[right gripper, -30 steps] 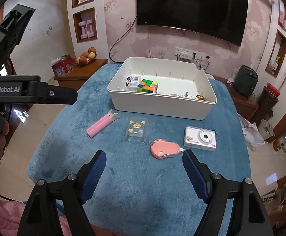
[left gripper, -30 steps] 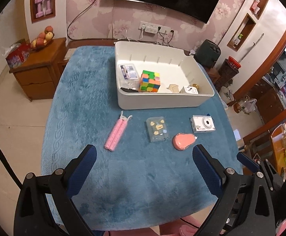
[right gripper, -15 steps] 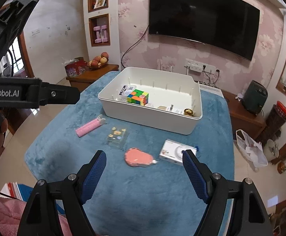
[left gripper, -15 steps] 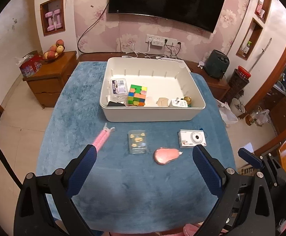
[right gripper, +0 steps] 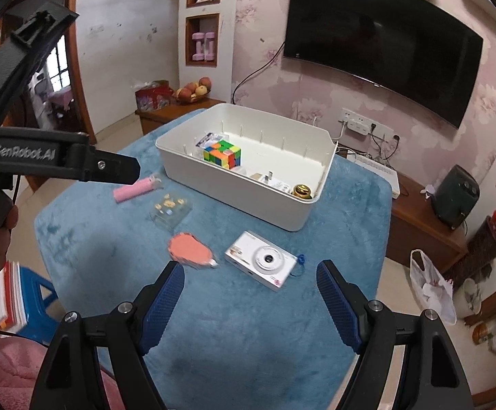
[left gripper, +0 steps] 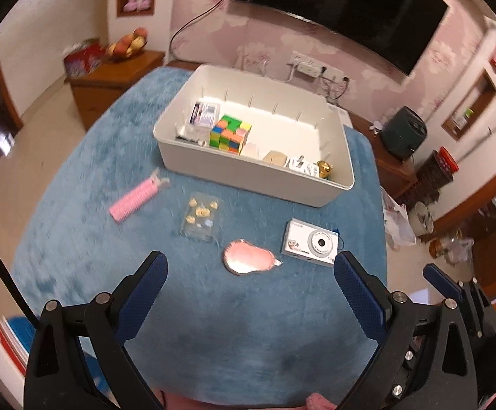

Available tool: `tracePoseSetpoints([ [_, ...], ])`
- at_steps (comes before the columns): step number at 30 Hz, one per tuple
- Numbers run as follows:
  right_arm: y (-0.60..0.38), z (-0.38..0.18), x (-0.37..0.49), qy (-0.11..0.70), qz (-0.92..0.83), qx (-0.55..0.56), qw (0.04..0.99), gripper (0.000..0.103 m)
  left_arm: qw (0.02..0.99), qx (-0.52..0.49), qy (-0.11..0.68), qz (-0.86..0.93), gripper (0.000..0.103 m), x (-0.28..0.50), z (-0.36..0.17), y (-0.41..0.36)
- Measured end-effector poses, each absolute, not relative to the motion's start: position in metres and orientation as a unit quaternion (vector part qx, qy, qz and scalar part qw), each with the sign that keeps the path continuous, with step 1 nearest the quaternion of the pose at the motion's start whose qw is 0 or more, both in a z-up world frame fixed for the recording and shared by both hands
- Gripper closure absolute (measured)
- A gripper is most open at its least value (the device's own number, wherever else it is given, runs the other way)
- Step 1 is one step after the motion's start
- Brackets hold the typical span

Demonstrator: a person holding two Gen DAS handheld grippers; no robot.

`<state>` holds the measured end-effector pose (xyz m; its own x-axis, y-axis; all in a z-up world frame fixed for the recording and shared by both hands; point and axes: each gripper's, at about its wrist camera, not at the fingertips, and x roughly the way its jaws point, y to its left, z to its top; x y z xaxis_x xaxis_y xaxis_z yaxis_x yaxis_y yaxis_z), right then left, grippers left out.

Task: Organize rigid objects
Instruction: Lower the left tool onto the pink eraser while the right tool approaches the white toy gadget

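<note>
My right gripper [right gripper: 249, 278] hangs above the near part of the blue plush cloth [right gripper: 255, 352] with its blue-padded jaws spread wide and nothing between them; my left gripper [left gripper: 249, 271] is just as wide open and just as empty, held over the same near edge. Closest ahead of my right gripper lies the small silver-white compact camera [right gripper: 261, 259], lens up, with a flat salmon-pink teardrop-shaped case [right gripper: 188, 250] just beside it on its left. Further left sit a clear plastic box of small yellow pieces [right gripper: 170, 212] and then a pink ribbed clip-like bar [right gripper: 135, 189], all four apart from each other on the cloth. Behind them stands the white rectangular plastic bin [right gripper: 234, 201], which holds a multicoloured puzzle cube [right gripper: 222, 153], a small gold round object [right gripper: 302, 191] in the right corner and some small packets I cannot make out
</note>
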<state>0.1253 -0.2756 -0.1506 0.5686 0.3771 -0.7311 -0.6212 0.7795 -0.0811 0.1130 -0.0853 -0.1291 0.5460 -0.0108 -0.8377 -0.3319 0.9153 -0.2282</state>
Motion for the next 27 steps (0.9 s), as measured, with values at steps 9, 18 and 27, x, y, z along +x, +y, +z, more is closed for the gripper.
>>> tracePoseSetpoints([
  [9, -0.283, -0.174, 0.138, 0.36, 0.318, -0.197, 0.855, 0.023, 0.817, -0.244, 0.503, 0.144, 0.005, 0.13, -0.169, -0.092],
  [18, -0.267, -0.213, 0.157, 0.351, 0.356, -0.248, 0.83, 0.023, 0.739, -0.329, 0.554, 0.198, 0.005, 0.16, -0.231, -0.078],
  [27, -0.266, -0.248, 0.196, 0.357, 0.369, -0.233, 0.826, 0.023, 0.673, -0.373, 0.584, 0.261, 0.005, 0.184, -0.269, -0.075],
])
